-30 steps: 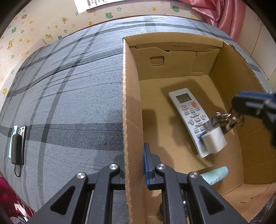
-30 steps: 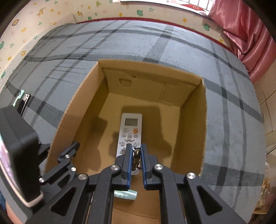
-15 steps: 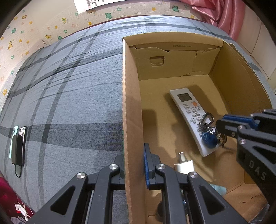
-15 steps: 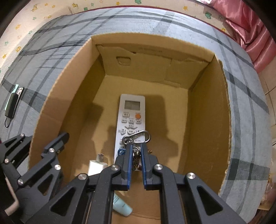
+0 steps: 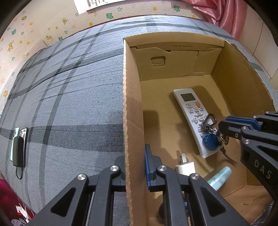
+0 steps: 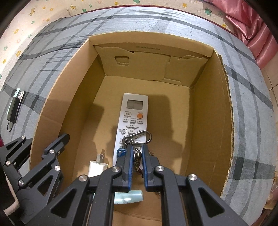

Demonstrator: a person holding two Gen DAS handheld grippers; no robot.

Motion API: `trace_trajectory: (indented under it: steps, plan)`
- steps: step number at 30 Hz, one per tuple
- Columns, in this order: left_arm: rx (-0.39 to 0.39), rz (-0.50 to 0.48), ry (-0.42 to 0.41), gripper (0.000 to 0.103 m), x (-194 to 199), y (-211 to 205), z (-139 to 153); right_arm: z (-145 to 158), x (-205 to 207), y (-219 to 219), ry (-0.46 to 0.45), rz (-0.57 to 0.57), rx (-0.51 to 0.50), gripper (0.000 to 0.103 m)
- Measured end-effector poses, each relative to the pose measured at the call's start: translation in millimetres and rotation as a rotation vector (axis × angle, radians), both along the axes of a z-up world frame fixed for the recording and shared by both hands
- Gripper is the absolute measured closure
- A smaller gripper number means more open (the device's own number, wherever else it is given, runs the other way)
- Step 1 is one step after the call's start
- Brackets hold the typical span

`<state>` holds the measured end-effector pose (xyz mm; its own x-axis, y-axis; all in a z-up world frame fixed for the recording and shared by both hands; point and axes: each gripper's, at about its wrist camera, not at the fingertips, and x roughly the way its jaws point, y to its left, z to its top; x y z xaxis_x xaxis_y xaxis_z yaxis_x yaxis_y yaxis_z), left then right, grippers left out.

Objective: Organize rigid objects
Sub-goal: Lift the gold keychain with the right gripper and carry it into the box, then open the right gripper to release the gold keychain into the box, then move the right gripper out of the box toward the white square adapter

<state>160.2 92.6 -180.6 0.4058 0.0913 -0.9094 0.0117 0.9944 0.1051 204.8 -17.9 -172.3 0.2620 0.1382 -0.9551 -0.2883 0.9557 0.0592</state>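
An open cardboard box (image 5: pixel 133 97) (image 6: pixel 199 121) stands on a grey plaid bed. My left gripper (image 5: pixel 134 156) is shut on the box's left wall. My right gripper (image 6: pixel 137 149) (image 5: pixel 224 126) is inside the box, shut on a key bunch (image 6: pixel 137 139) (image 5: pixel 209 135) with a silver carabiner and a blue fob, held just above a white remote (image 6: pixel 132 118) (image 5: pixel 192 113) on the box floor. A white charger plug (image 6: pixel 98 165) (image 5: pixel 185 166) and a teal tube (image 6: pixel 129 197) (image 5: pixel 219 177) lie near the front of the box.
Phones with a black power bank and cable (image 5: pixel 18 144) (image 6: pixel 14 106) lie on the bed far to the left of the box. A papered wall and pink curtain (image 5: pixel 220 12) stand behind the bed. A dark red item (image 5: pixel 10 200) sits at the bed's near left edge.
My right gripper has gone down and forward into the box with the keys, close over the remote. The charger plug, earlier hanging near the remote, now lies on the box floor. The left gripper has not moved.
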Motion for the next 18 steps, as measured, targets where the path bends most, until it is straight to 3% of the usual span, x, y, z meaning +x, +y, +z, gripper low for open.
trace_trajectory:
  steps: [2,3,4,5,11,16,18]
  plan:
    - [-0.001,0.001,0.000,0.090,0.1,0.1,-0.1,5.5,-0.2,-0.9,-0.010,-0.007,0.001,0.093]
    - [0.000,0.001,0.000,0.090,0.2,0.1,-0.2,8.3,-1.0,-0.9,-0.017,-0.005,0.004,0.085]
    - [0.003,0.000,0.000,0.090,0.4,-0.2,-0.2,11.5,-2.3,-1.7,-0.025,-0.003,0.009,0.069]
    - [0.003,0.000,0.000,0.090,0.4,-0.4,-0.2,13.9,-3.6,-0.8,-0.033,-0.006,0.011,0.062]
    - [0.006,0.001,0.001,0.090,0.6,-0.5,-0.7,32.6,-8.3,-4.1,-0.078,-0.022,0.022,0.049]
    - [0.009,0.002,0.003,0.090,0.4,-0.2,-1.6,46.4,-10.9,-8.2,-0.109,-0.038,0.015,0.022]
    - [0.009,0.001,0.002,0.089,0.5,-0.6,-0.8,50.2,-11.1,-9.8,-0.115,-0.040,0.003,0.017]
